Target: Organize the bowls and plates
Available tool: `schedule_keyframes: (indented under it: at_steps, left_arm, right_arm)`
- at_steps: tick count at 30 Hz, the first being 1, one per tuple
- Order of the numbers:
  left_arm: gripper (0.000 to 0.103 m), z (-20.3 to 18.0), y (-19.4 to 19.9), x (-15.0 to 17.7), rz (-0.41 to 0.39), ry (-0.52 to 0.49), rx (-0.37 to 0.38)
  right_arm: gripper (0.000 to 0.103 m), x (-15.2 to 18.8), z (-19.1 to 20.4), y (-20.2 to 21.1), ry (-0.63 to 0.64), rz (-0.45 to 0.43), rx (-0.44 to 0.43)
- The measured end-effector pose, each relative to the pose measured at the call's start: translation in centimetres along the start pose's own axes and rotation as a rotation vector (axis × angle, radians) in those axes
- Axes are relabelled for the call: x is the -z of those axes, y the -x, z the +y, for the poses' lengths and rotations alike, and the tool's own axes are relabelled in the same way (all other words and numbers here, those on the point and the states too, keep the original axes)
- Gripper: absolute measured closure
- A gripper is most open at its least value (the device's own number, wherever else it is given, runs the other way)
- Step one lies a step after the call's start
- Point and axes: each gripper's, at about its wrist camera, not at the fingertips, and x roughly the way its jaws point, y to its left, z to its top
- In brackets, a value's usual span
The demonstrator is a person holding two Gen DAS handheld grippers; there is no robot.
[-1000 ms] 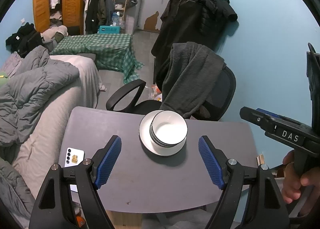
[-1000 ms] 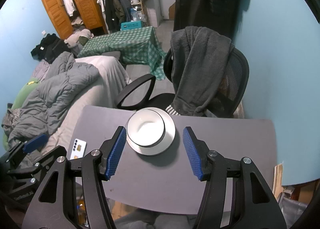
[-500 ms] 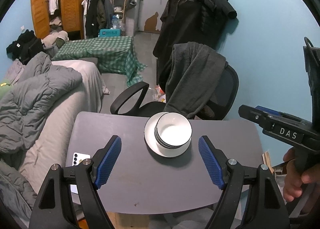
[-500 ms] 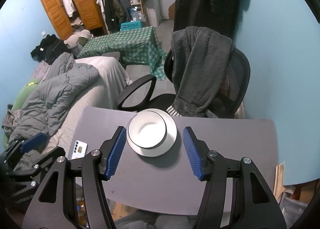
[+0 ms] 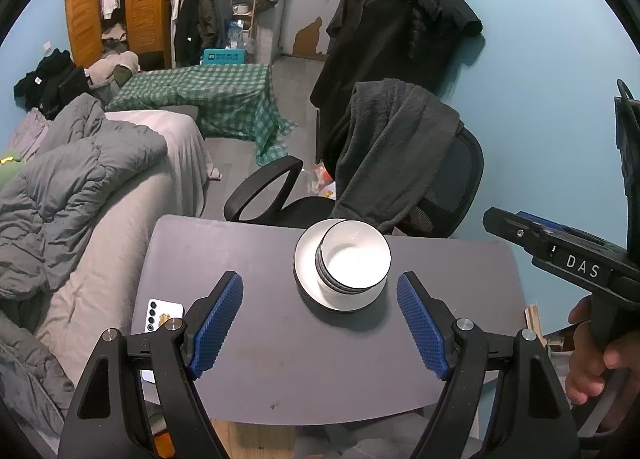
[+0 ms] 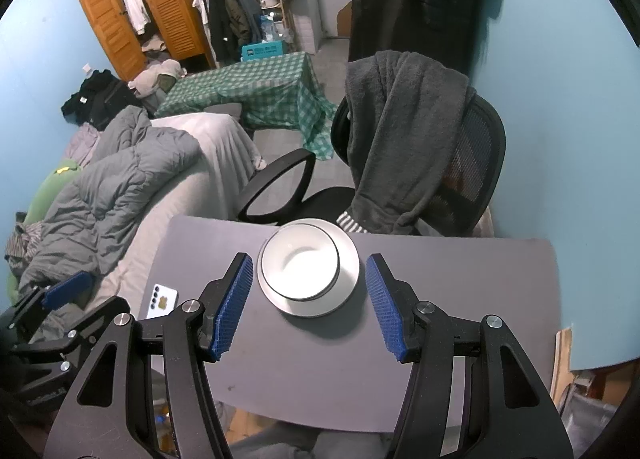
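A stack of white bowls with dark rims (image 5: 354, 265) sits on a white plate (image 5: 306, 283) near the far edge of the grey table (image 5: 280, 355). The same bowls (image 6: 300, 267) and plate (image 6: 346, 279) show in the right wrist view. My left gripper (image 5: 320, 327) is open and empty, held above the table short of the stack. My right gripper (image 6: 310, 305) is open and empty, also above the table short of the stack. The right gripper's body (image 5: 576, 263) shows at the right of the left wrist view.
A white phone (image 5: 160, 315) lies near the table's left edge. A black office chair draped with a dark towel (image 5: 400, 163) stands behind the table. A bed with a grey duvet (image 5: 76, 187) is at the left. A blue wall is at the right.
Both grippers have drawn back and up a little from the stack, so the table looks smaller. The bowls and plate have not moved. Both grippers stay open.
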Motion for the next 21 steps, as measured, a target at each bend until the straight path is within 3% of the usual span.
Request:
schedule_keyframes:
  at_steps: [21]
  left_arm:
    - [0.022,0.29,-0.07,-0.06,0.007,0.026,0.014]
  right_arm:
    - [0.046,-0.44,0.64,-0.31,-0.009,0.010,0.009]
